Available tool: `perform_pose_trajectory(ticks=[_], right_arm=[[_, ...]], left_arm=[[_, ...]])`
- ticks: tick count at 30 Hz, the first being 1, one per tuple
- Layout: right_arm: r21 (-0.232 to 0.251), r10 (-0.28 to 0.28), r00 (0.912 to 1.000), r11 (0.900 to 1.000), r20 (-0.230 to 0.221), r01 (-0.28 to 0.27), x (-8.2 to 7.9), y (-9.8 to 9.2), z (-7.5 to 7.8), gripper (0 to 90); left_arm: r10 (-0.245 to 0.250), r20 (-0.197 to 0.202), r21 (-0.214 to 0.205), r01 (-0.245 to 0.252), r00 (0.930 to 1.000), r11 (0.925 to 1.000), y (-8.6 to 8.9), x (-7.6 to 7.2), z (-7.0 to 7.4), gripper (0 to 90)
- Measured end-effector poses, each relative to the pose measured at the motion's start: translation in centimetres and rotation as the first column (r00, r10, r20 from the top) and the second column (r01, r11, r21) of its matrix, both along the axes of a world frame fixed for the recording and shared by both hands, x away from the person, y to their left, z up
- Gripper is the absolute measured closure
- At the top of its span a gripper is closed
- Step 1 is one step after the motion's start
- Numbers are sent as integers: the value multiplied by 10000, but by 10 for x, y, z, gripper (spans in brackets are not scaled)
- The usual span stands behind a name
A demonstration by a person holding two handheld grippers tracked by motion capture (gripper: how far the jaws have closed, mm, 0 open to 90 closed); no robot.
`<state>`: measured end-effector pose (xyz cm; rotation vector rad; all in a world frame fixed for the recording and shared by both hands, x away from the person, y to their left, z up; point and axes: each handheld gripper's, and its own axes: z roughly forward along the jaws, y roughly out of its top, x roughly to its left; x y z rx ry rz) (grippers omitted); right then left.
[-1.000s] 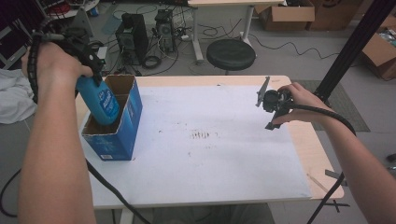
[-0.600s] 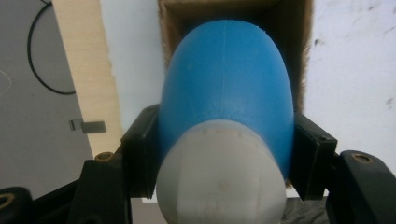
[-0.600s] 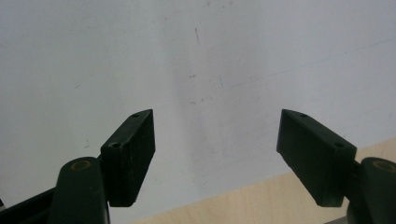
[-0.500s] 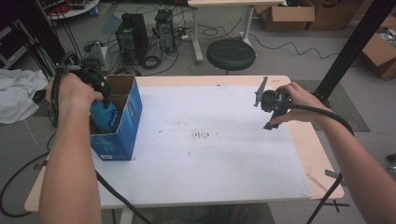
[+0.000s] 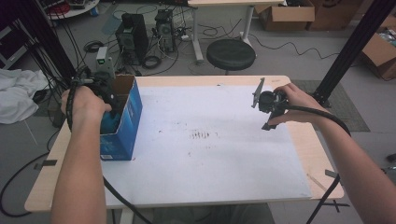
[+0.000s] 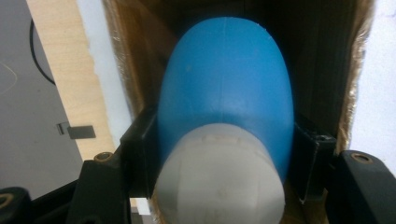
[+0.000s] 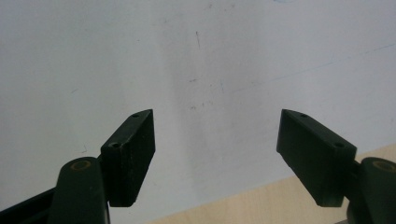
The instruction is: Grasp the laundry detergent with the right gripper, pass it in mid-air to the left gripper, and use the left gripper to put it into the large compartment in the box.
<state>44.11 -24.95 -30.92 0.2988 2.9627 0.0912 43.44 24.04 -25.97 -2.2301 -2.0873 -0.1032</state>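
High view: left gripper (image 5: 108, 105) at far left of table (image 5: 299, 140), down inside open top of blue cardboard box (image 5: 128, 123). Blue bottle (image 5: 111, 125) partly visible inside box below the gripper, mostly hidden by left hand (image 5: 84, 105) and box wall. Box standing upright on left edge of white sheet (image 5: 210, 144) covering the tabletop. Right gripper (image 5: 266, 105) held in right hand (image 5: 292, 102) above far right part of sheet, well apart from box, cable trailing toward near right. Faint dark marks mid-sheet. Black stool (image 5: 231, 53) on floor beyond far table edge.

Left gripper view: jaws clamped on both sides of blue bottle (image 6: 226, 93), pads pressed against its body just below the white cap (image 6: 219, 182), cap end nearest the camera. Bottle pointing down into box, brown inner walls (image 6: 126, 60) on either side. Strip of wooden table edge and white sheet at left.

Right gripper view: jaws spread wide, nothing between them, nothing touched. White sheet (image 7: 187, 70) with faint scuffs beneath, strip of bare wood table (image 7: 261, 200) at the bottom.
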Motion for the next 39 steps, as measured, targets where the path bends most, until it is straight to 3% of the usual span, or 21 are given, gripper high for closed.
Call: perform_pose_trajectory(ticks=[9,17,31,39], right_arm=[[32,-4,10000,10000,-4,4,0,0,1,282],[46,-4,10000,10000,12,4,-1,0,0,282],[59,38,10000,10000,-11,-37,-2,1,-1,282],[43,25,10000,10000,-53,-25,-2,2,-1,282]], left_arm=[[-9,-90,21,9,10000,10000,1,-2,-11,388],[-25,37,39,25,10000,10000,0,-4,-12,385],[-124,-294,1,124,9995,9999,-5,-6,-14,367],[-105,-277,-62,104,9996,9999,-3,-8,-14,362]])
